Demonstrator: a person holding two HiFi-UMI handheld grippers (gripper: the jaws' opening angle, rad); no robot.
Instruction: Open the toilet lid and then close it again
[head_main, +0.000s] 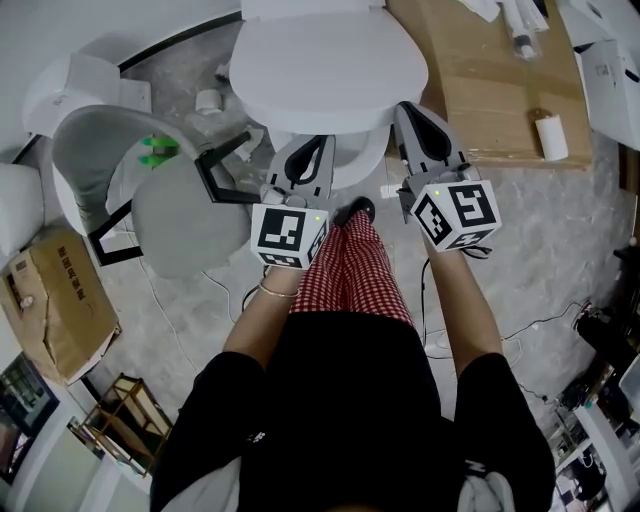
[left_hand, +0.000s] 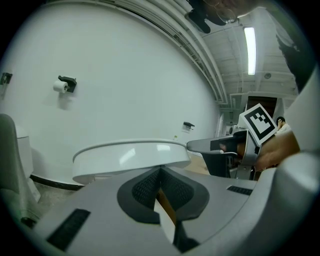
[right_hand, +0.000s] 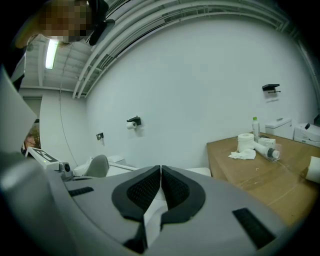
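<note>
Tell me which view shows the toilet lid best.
The head view: almost the whole toilet lid shows from above, lying closed. The left gripper view catches it edge-on from the side, so only its rim profile shows. The right gripper view gives just a white sliver, hard to tell as the lid.

We stand at the near end of the toilet, whose lid (head_main: 330, 65) lies down over the bowl at the far middle. The left gripper (head_main: 308, 160) and right gripper (head_main: 418, 120) sit side by side at its near edge, with our leg (head_main: 350, 270) between and nearer than the 2 of them. Left of it stands a 2nd toilet (head_main: 95, 160), with a cardboard box (head_main: 60, 310) nearer on the floor (head_main: 560, 250), while to the right a table (head_main: 480, 90) carries a paper roll (head_main: 550, 137) by its near edge.
</note>
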